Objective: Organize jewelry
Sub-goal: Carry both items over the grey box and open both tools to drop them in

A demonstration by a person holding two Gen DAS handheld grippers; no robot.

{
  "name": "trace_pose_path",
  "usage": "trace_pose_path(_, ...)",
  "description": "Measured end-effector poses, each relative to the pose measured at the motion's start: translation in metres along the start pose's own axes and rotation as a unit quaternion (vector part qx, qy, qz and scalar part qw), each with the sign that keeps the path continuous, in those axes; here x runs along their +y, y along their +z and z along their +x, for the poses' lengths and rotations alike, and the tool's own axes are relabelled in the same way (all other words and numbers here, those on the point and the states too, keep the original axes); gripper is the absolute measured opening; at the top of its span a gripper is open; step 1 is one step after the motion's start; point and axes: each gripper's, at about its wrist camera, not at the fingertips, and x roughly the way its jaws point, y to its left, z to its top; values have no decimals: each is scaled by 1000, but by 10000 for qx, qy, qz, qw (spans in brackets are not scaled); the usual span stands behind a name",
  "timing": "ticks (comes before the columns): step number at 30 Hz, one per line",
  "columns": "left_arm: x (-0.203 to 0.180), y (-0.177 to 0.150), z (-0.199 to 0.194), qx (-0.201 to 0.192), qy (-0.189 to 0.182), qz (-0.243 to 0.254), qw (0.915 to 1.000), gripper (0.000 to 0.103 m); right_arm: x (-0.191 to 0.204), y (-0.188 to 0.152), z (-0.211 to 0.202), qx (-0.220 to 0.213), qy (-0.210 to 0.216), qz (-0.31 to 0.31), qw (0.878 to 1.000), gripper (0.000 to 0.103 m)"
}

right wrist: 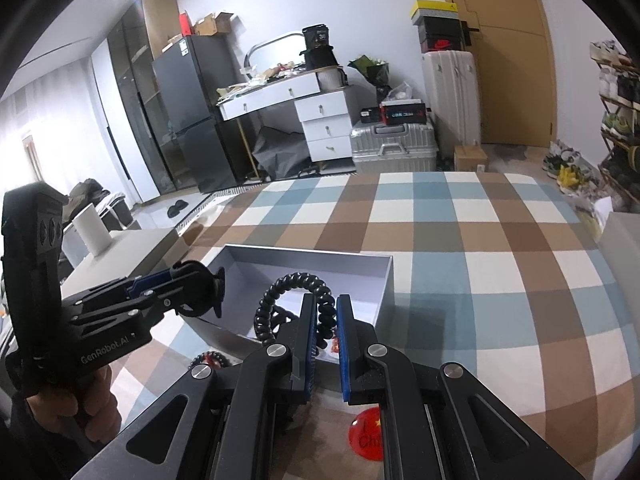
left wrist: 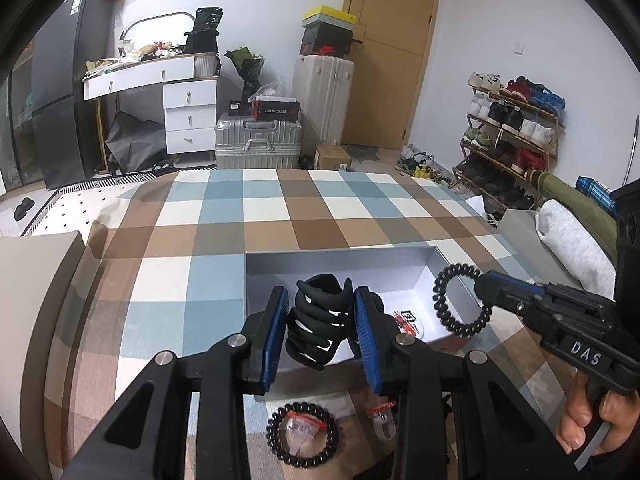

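Hair clip (left wrist: 320,316), black and toothed, sits clamped between the blue pads of the left gripper (left wrist: 322,334), held above the near edge of the open grey box (left wrist: 340,258) that lies on the checked bedspread (left wrist: 256,216). From the right wrist view the same clip (right wrist: 200,288) shows at the tip of the left gripper (right wrist: 192,290), just over the box's left wall (right wrist: 308,260). The right gripper (right wrist: 323,344) has its jaws pressed together on a black coiled hair tie (right wrist: 296,300), which stands up from the pads as a loop over the inside of the box; the left wrist view shows that hair tie (left wrist: 460,300) hanging from the right gripper's tip (left wrist: 486,286) over the box's right side. Inside the box, on its white floor, lies a small red and white badge (left wrist: 406,320). On the bedspread in front of the box, below the left gripper, rest a dark bead bracelet (left wrist: 302,434) with a clear tagged packet inside its ring, and just beside it a clear ring (left wrist: 382,420) with a red tag. A round red badge (right wrist: 366,434) lies on the bedspread under the right gripper.
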Motion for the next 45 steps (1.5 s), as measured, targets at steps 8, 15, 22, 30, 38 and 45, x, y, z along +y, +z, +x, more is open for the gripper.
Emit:
trace_pose_path(8,2,0,13,101,187,97,9997,28,-6,0,18,107,-16,107,9999,9)
trace_pose_path(15,2,-7,18,354,120,41,9993,28,-5,0,30,230,24,90,9997,9)
trace_pose_path(22,-4,-11,18,527,119,125,9985,28,-15,-1,36,303,77,165,9994,9)
trace_pose_path(30,-11,-13,16,608,3,173,9980,28,-19,3,40,325,72,129,9994,9)
trace_pose_path(38,-6,-12,14,543,107,90,9984,28,-15,2,40,382,104,91,9992,10)
trace_pose_path(45,-3,-10,12,520,178,59,9985,28,-6,-1,33,363,224,42,9991,12)
